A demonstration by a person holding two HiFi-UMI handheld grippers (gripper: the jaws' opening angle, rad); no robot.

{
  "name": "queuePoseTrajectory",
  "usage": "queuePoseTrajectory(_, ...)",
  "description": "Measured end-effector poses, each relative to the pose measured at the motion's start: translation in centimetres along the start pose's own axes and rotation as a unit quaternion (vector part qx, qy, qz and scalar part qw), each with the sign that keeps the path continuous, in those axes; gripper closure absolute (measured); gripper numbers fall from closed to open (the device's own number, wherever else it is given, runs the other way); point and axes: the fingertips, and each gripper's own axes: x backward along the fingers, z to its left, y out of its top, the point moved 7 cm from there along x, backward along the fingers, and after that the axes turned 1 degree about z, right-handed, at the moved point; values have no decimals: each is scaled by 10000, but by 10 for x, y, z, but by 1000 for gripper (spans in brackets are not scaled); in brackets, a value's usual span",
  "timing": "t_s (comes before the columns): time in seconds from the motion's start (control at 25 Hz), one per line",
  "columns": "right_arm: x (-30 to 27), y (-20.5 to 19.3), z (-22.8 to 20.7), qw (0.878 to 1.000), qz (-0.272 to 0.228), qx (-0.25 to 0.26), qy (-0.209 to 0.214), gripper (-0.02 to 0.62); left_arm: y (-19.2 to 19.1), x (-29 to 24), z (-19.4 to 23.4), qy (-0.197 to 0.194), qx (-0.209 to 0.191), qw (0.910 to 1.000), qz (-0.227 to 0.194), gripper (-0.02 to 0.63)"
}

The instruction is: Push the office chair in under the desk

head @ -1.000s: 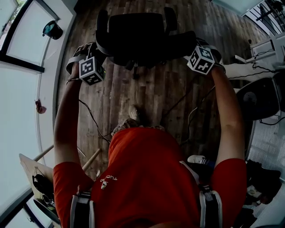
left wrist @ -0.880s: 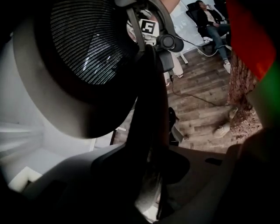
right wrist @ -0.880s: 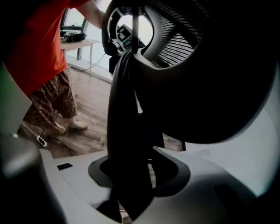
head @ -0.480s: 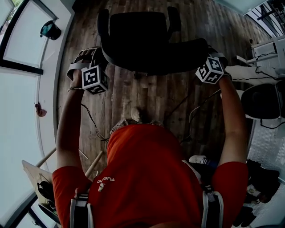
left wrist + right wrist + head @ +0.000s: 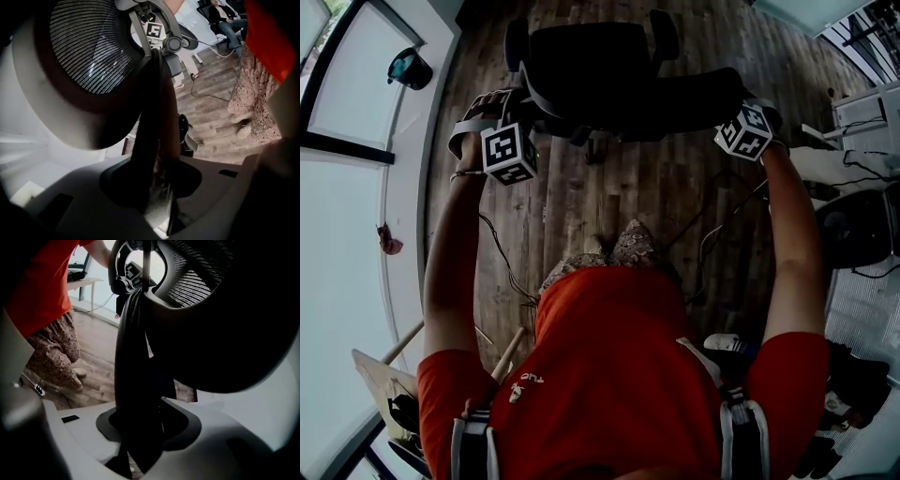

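Since the earlier frames the chair [image 5: 609,75], the left gripper [image 5: 520,117] and the right gripper [image 5: 731,105] have slid a little toward the right of the head view. A foot [image 5: 633,242] has stepped forward on the floor [image 5: 609,187] just below the chair. Both pairs of jaws have just been closing; each now stands about half shut, clamped on the dark rim of the backrest. The chair sits at the top middle of the head view, seat away from the person, with the left gripper at the backrest's left end and the right gripper at its right end. That view hides the jaws behind the marker cubes [image 5: 508,153] and the backrest; only the gripper views show the grip. In the left gripper view the rim [image 5: 157,117] rises from between the pads at lower centre, the mesh [image 5: 89,47] fills the upper left, and a seated person [image 5: 225,16] shows far off at the upper right. The right gripper view shows the rim the same way, with mesh at the upper right and a table [image 5: 84,283] at the upper left. A cable [image 5: 502,253] trails over the floor at the left of the head view. The chair's base is mostly hidden under the seat, and a red shirt [image 5: 619,375] covers the lower frame. Whether the white surfaces [image 5: 356,234] along the left edge are the desk, I cannot tell.
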Motion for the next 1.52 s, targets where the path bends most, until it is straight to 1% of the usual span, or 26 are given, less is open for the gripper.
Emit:
queuePoseTrajectory(0.2,-19,9,-19,10000,26,-21,85,443,-18,-15,18,6,-7,10000,21,479)
queuePoseTrajectory(0.36,-30,11,-33,9999,15,-27,101,446,-24,-25,31,50,-59,10000,-4,479)
queuePoseTrajectory(0.64,-59,12,-74,9999,-65,55,131,449,-39,-54,61,74,-38,10000,40,480)
queuePoseTrajectory(0.96,-105,11,-141,9997,-135,155,153,453,-59,-107,110,73,67,9998,167,479)
queuePoseTrajectory(1.16,-137,2,-188,9995,-167,201,181,454,-68,-148,146,70,112,9996,245,479)
queuePoseTrajectory(1.28,-156,-11,-219,9995,-176,208,189,454,-67,-174,171,83,115,9995,268,479)
queuePoseTrajectory(1.44,-191,-34,-252,9990,-130,230,351,454,-70,-210,200,52,178,9991,381,479)
queuePoseTrajectory(1.52,-205,-38,-271,9989,-150,242,363,454,-73,-228,215,21,198,9989,436,479)
